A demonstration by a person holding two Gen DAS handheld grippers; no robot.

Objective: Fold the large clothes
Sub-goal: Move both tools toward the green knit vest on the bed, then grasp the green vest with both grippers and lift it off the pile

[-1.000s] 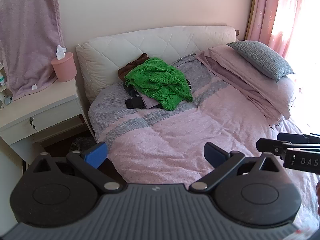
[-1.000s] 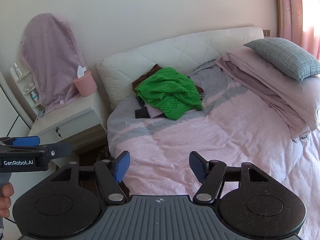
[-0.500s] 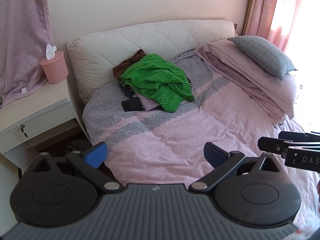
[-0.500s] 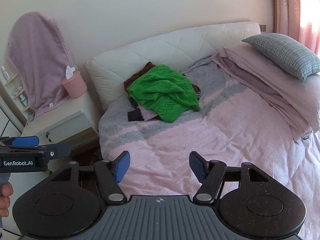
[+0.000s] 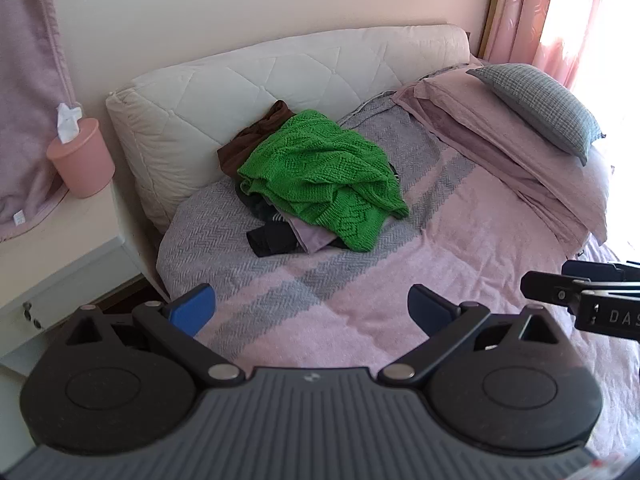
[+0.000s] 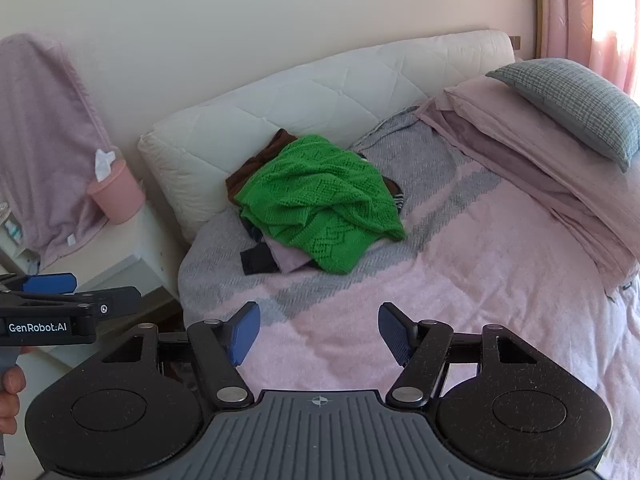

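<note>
Compared with a second ago, both cameras show the green sweater [image 5: 324, 176] larger and nearer, so the approach is under way and no folding has begun. The sweater lies crumpled on top of a clothes pile against the white headboard [image 5: 280, 76]. The left gripper [image 5: 311, 307] and right gripper [image 6: 319, 330] hover well short of the sweater, both spread wide and empty.

Bed [image 5: 460, 280] ahead of my gripper, quilted cream headboard [image 5: 280, 76] against plain wall; pink curtains [image 5: 560, 12] far right, bright daylight; white nightstand [image 5: 60, 256] left.
</note>
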